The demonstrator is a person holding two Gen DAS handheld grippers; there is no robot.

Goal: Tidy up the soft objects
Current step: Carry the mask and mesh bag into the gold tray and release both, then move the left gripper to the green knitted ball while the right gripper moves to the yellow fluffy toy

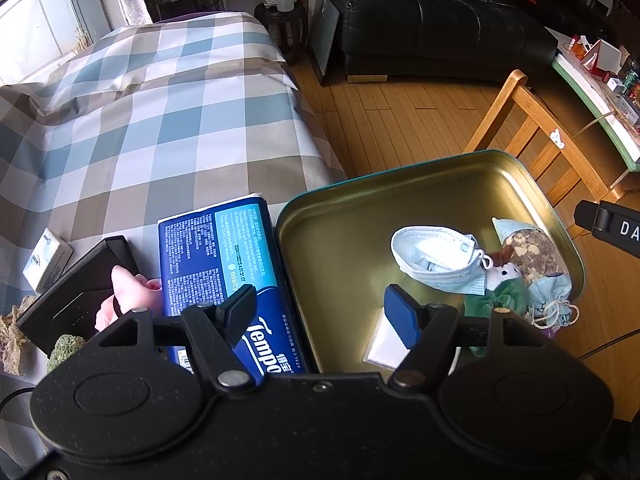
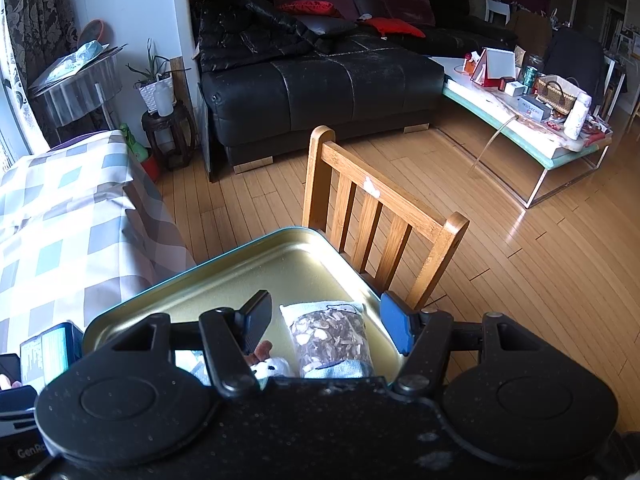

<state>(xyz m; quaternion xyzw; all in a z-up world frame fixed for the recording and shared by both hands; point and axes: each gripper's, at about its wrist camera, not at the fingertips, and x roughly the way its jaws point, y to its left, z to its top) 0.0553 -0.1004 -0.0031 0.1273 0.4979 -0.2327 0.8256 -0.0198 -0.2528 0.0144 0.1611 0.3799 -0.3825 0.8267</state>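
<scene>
Over the left wrist view, we hold the left gripper (image 1: 324,312) with its jaws moderately apart and nothing between them, hovering above the near edge of the gold tin tray (image 1: 532,184). Inside the tray already lie a face mask (image 1: 436,256), a small plush toy (image 1: 504,276), a patterned sachet (image 1: 536,252), a pale drawstring pouch (image 1: 552,300) and a white pad (image 1: 384,344). Just left of the tray, touching its wall, the blue tissue pack (image 1: 216,256) lies on the checked table (image 1: 160,120), with a pink soft item (image 1: 128,292), a dark box (image 1: 76,292) and a small tissue packet (image 1: 46,256) further left. We judge the sorting well along, with the tissue pack, the pink item and perhaps the small packet left to bring in.

From the right wrist view, the right gripper (image 2: 324,322) also hangs over the tray (image 2: 224,276), jaws partly open and gripping nothing; the sachet (image 2: 330,336) lies below, between them, untouched, and the plush toy (image 2: 268,364) peeks out beside it
</scene>
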